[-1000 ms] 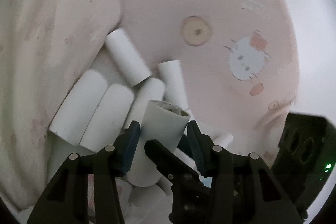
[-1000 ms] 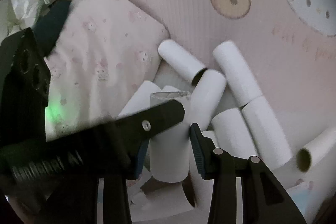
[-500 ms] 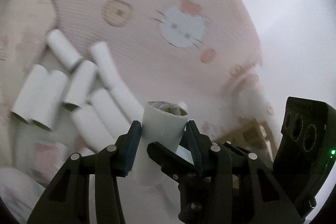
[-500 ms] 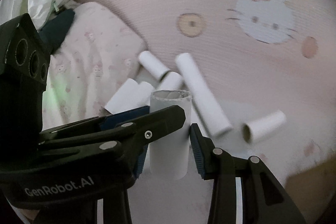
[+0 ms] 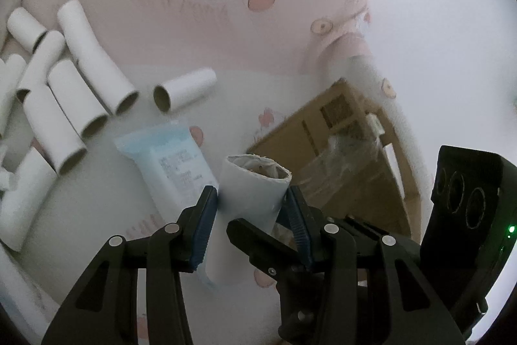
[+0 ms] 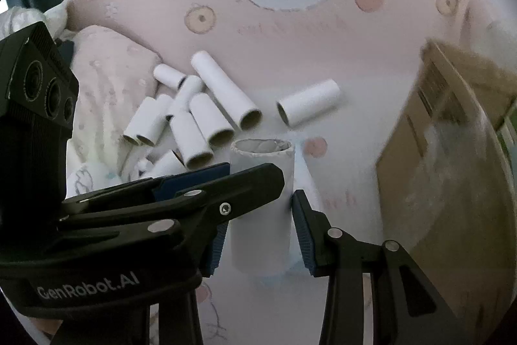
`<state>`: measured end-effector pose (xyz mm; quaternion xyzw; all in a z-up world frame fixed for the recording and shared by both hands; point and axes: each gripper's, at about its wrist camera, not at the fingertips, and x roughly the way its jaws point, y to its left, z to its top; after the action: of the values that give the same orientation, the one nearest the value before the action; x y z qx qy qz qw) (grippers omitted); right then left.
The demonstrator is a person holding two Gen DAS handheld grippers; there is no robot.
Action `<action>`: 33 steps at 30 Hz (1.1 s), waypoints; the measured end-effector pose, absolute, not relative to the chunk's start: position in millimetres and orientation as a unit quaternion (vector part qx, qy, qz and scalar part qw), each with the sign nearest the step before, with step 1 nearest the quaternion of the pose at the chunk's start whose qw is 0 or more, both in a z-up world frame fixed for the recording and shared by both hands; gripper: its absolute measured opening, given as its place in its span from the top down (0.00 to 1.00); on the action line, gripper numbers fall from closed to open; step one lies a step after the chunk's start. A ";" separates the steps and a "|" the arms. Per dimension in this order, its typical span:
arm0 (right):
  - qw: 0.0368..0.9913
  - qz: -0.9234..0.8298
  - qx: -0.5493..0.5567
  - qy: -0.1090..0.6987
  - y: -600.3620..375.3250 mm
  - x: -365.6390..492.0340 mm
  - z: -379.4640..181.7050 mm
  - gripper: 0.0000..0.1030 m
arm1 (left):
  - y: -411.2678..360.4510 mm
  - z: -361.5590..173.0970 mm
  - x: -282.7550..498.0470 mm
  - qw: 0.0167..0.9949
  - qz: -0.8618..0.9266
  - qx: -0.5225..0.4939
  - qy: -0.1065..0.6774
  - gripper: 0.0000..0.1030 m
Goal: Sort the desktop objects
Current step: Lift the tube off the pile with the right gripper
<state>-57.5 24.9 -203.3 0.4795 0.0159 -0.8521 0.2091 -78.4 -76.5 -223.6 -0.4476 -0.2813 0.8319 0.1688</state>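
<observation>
I saw matt white cardboard tubes (image 6: 206, 118) on soft pink printed cloth (image 6: 323, 54), beside a brown cardboard box (image 5: 349, 157).

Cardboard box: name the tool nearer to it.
Right. The right tool grips the paper tube from the cardboard box's side; the left tool grips it from the far side, toward the tube pile.

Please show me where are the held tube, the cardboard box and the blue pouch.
Held tube (image 5: 250, 202), left wrist view, its wall.
Cardboard box (image 5: 342, 118), left wrist view, its flap.
Blue pouch (image 5: 168, 157), left wrist view, its printed face.
</observation>
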 end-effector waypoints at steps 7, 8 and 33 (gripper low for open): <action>0.216 -0.827 0.519 0.007 26.0 -72.3 -219.7 0.65 | -89.8 -245.1 -93.9 0.143 0.806 -0.473 -0.327 0.54; 0.221 -0.825 0.520 0.006 24.8 -74.2 -221.1 0.65 | -93.4 -248.9 -96.7 0.141 0.801 -0.475 -0.334 0.54; 0.224 -0.774 0.591 -0.044 15.1 -101.5 -264.5 0.64 | -119.2 -300.0 -119.5 0.144 0.723 -0.525 -0.425 0.57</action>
<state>-101.5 15.1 -264.5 0.5910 -0.0439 -0.7737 0.2242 -119.5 -119.2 -300.0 -0.5251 -0.4247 0.7234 0.1436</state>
